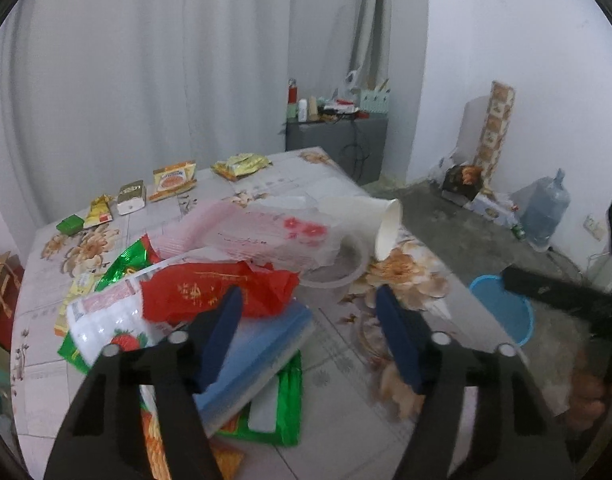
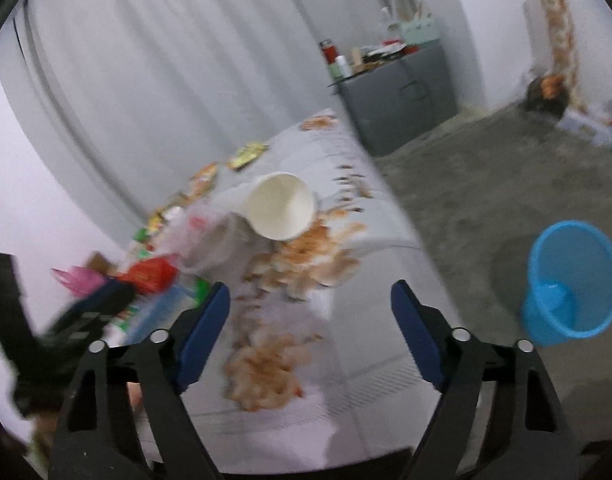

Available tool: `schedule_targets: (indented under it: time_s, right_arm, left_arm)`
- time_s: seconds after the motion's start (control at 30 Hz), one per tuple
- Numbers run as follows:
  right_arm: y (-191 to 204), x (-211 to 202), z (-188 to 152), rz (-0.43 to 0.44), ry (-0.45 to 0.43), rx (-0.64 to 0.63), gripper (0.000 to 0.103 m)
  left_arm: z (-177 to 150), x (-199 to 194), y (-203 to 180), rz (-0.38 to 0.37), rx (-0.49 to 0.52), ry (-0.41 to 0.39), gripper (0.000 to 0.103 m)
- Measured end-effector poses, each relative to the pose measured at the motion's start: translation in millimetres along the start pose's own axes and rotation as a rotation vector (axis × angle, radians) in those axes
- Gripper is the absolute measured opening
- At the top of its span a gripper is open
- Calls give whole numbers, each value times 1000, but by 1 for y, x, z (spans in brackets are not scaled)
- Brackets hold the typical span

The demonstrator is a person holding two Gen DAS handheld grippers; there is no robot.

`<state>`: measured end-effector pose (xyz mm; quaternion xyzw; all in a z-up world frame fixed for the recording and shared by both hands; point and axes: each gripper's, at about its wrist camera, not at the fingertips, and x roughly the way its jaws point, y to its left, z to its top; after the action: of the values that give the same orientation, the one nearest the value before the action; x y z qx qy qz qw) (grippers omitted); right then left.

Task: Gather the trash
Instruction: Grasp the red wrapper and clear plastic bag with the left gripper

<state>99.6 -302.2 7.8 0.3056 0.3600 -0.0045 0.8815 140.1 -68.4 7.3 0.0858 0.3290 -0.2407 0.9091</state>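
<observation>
Left wrist view shows the trash heaped on a floral-cloth table (image 1: 345,344): a red wrapper (image 1: 210,288) on top, green foil packets (image 1: 126,260), a pale blue pad (image 1: 262,344), a pink-printed plastic bag (image 1: 266,232), and a white paper cup (image 1: 385,228) tipped over a clear plastic tub (image 1: 341,268). More small packets (image 1: 174,180) line the far edge.

The left gripper (image 1: 309,328) has its jaws apart and empty, one blue pad just over the red wrapper. The right gripper (image 2: 309,320) is likewise apart, holding nothing.

A blue bin (image 2: 573,280) on the floor beside the table looks empty, so collecting seems barely begun.

Right wrist view is motion-blurred; the pile's lower layers are hidden.
</observation>
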Motion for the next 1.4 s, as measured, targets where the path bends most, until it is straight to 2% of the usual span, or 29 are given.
schedule_targets:
  time_s: [0.2,0.33,0.47,0.53,0.77,1.23,1.33,1.4]
  right_arm:
    - [12,19,32,269,61,96,63]
    - [20,43,48,361,156,181,54]
    - [32,68,53,404,248,241,48]
    - [40,78,55,410,276,247,48]
    - [54,108,60,377,375,287,48]
    - [57,158,58,285,481,379,48]
    - [56,162,56,275,482,387,37]
    - [55,164,55,279,482,400,17]
  left_arm:
    - [7,26,0,54,27,29,51]
    - [8,34,7,53,-7,49,36]
    - [7,33,11,32,-39,43,22]
    - [5,33,14,17,-53,44,15]
    - [2,29,20,-21,-102,35,7]
    - [5,-2,37,-91,-174,-33,4]
    - [6,-9,37,-97,-176,-50,3]
    - [7,-12,39,-99,-178,-58,3]
